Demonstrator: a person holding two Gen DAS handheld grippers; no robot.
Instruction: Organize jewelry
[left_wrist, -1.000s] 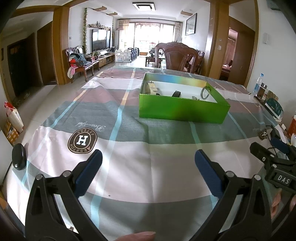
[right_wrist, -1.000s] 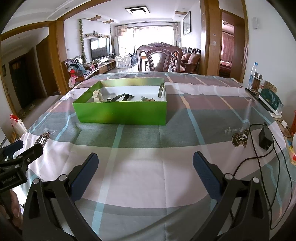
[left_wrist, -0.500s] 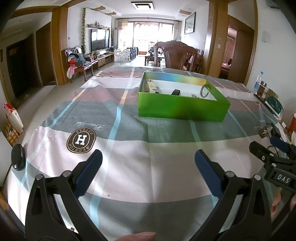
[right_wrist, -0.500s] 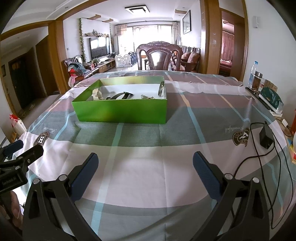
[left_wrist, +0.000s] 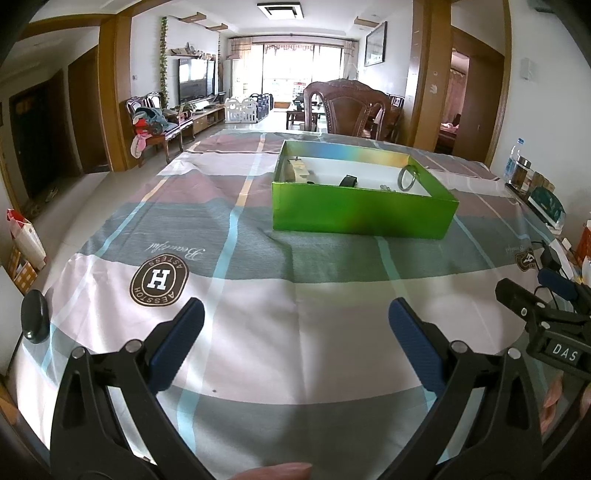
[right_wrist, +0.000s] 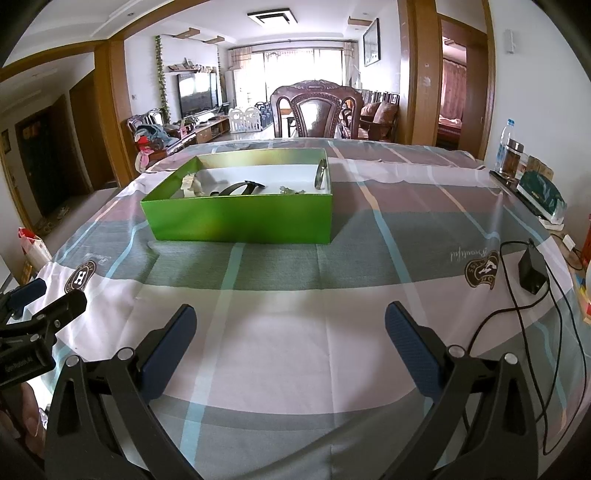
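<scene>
A shiny green box (left_wrist: 362, 212) (right_wrist: 240, 218) sits on the checked tablecloth past the middle of the table. Inside it lie a pale strap (left_wrist: 298, 170) (right_wrist: 190, 186) at the left, a black watch band (left_wrist: 348, 181) (right_wrist: 240, 187), small metal pieces (right_wrist: 291, 191) and a grey bangle (left_wrist: 406, 178) (right_wrist: 321, 172) leaning on the right wall. My left gripper (left_wrist: 295, 325) hovers open over bare cloth well short of the box. My right gripper (right_wrist: 290, 326) is open too, equally far back, with nothing between its fingers.
A black adapter (right_wrist: 532, 271) with a trailing cable lies at the right of the table. Bottles (right_wrist: 511, 155) and a dark green pack (right_wrist: 541, 195) stand along the right edge. A wooden chair (right_wrist: 316, 114) stands behind the table. A black knob (left_wrist: 35, 319) sits at the near left.
Both grippers stay open and nearly still. The views have tilted slightly, so the green box sits a little lower in each frame.
</scene>
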